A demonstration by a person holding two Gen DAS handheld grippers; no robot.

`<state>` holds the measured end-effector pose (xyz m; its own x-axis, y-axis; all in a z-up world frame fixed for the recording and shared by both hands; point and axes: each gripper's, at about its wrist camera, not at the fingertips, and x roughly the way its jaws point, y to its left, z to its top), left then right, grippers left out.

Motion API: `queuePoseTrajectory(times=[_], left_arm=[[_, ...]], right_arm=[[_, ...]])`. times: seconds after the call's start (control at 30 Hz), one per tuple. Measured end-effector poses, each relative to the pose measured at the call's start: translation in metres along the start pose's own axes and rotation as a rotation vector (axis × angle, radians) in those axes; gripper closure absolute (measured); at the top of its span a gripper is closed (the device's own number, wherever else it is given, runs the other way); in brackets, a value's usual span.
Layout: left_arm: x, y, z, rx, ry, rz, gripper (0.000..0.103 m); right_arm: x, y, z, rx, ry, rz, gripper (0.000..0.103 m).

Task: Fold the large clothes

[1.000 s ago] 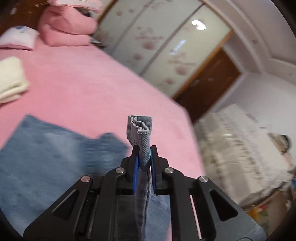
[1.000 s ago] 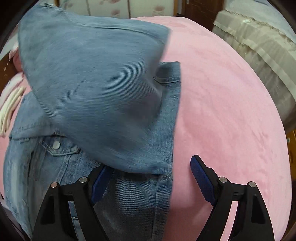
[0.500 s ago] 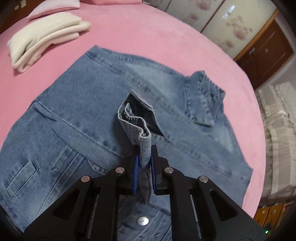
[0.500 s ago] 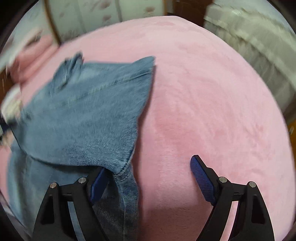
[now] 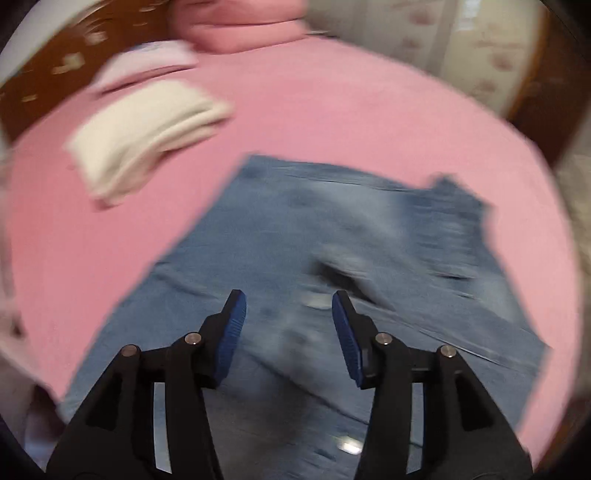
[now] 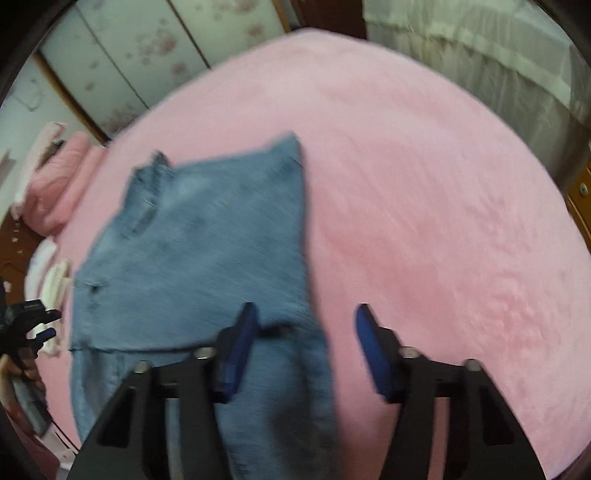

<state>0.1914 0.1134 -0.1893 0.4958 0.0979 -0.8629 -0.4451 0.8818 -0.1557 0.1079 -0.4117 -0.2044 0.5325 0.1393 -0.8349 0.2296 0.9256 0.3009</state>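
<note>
The jacket (image 5: 332,258), blue denim, is lying flat on the pink bed (image 5: 332,110), folded over on itself. In the left wrist view it is filling the lower middle of the picture, its collar (image 5: 454,199) pointing toward the far right edge of the bed and a metal button (image 5: 347,445) glinting near the bottom. A dark fold or opening is showing in the cloth just ahead of the fingers, though blur is hiding what it is. In the right wrist view the jacket (image 6: 199,258) is sitting left of centre, its folded panel overlapping a lower layer that is running down under the camera.

The left gripper (image 5: 288,306) is hanging over the jacket with its jaws partly apart; they have just been opening, and nothing is sitting between the blue pads (image 5: 231,332). The right gripper (image 6: 306,321) is hovering at the jacket's right edge, jaws likewise partly apart and just closing in, gripping nothing; its left pad (image 6: 240,350) is showing in front of denim and the other in front of bare bed.

A cream folded garment (image 5: 147,133) is resting on the bed beyond the jacket, well apart from it. Pink pillows (image 5: 240,29) are stacked at the wooden headboard (image 5: 74,66). Floral wardrobe doors (image 6: 147,48) are standing past the bed.
</note>
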Motion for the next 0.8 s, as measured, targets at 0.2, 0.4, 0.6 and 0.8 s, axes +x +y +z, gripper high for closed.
queuePoseTrajectory(times=[0.2,0.4,0.6,0.8], left_arm=[[0.032,-0.081,-0.028,0.192,0.277,-0.199,0.095],[0.081,-0.114,-0.067,0.219,0.475,-0.123,0.097],[0.098,-0.079,-0.063,0.313,0.429,0.038,0.098],[0.106,-0.049,-0.046,0.466,0.333,0.226,0.099]], right_arm=[[0.065,0.048,0.011,0.22,0.273,0.438,0.101],[0.103,0.088,0.005,0.118,0.358,0.402,0.102],[0.091,0.007,0.013,0.108,0.296,0.178,0.102],[0.038,-0.092,0.029,0.103,0.204,-0.17,0.102]])
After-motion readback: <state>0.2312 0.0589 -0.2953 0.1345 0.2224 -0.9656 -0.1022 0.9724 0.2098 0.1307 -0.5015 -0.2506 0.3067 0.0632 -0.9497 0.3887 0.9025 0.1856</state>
